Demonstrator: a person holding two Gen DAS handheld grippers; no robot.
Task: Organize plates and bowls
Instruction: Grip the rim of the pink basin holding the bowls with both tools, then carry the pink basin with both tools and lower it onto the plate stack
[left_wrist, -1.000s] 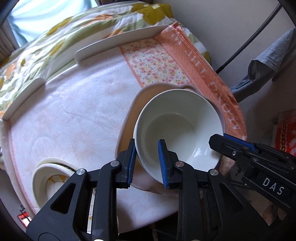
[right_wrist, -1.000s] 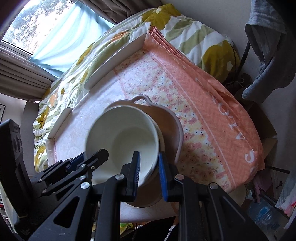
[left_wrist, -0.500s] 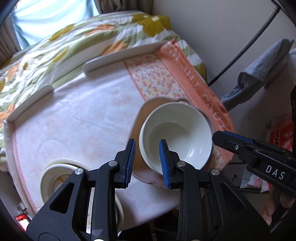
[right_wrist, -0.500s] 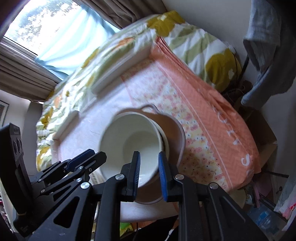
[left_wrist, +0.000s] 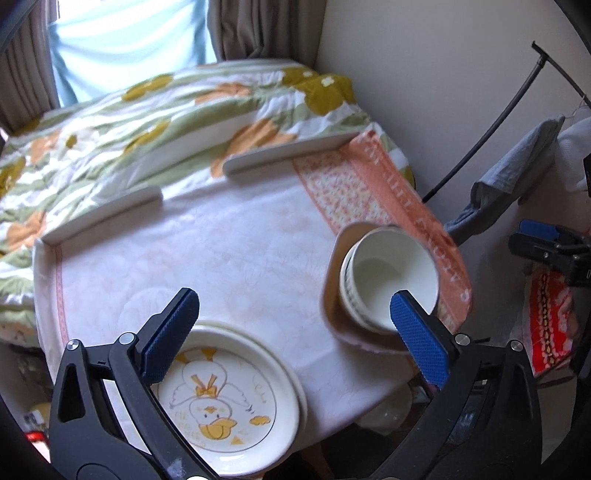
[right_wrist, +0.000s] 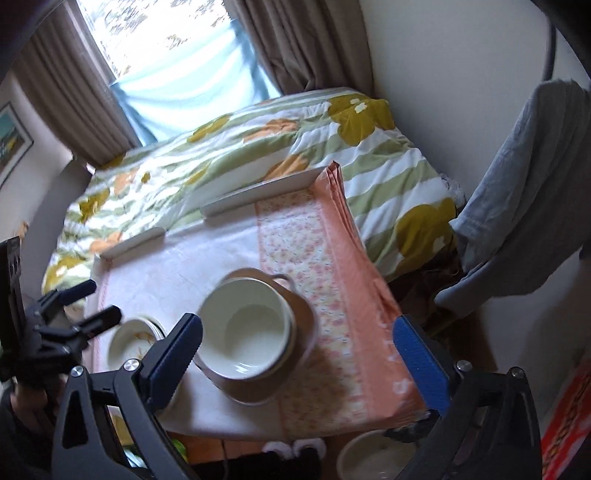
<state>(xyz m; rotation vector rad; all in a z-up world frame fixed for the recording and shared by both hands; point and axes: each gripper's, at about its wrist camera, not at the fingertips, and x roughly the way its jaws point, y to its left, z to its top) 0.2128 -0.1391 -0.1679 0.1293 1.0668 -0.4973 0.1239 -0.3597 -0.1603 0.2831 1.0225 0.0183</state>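
Note:
A stack of white bowls (left_wrist: 391, 273) sits nested in a brown handled dish (left_wrist: 330, 295) on the pink-clothed table (left_wrist: 221, 258), at its right side. Cream plates (left_wrist: 221, 398), the top one with a duck drawing, lie stacked at the near left edge. My left gripper (left_wrist: 295, 314) hangs above the table, its jaws opening wide with nothing between the pads. My right gripper (right_wrist: 299, 332) hovers over the bowls (right_wrist: 247, 328) and dish (right_wrist: 306, 317), jaws opening too, nothing gripped. The plates (right_wrist: 133, 339) lie under the left gripper (right_wrist: 74, 306).
A flowered quilt (left_wrist: 147, 122) lies beyond the table's raised back rails (left_wrist: 288, 155). An orange patterned cloth (right_wrist: 325, 258) covers the table's right part. A grey garment (right_wrist: 524, 184) hangs at the right. A white bowl (right_wrist: 373, 458) stands on the floor below the table's front edge.
Both grippers let go of the white bowl's rim, opened wide and rose back from it. The bowl now rests on the stack in the brown dish.

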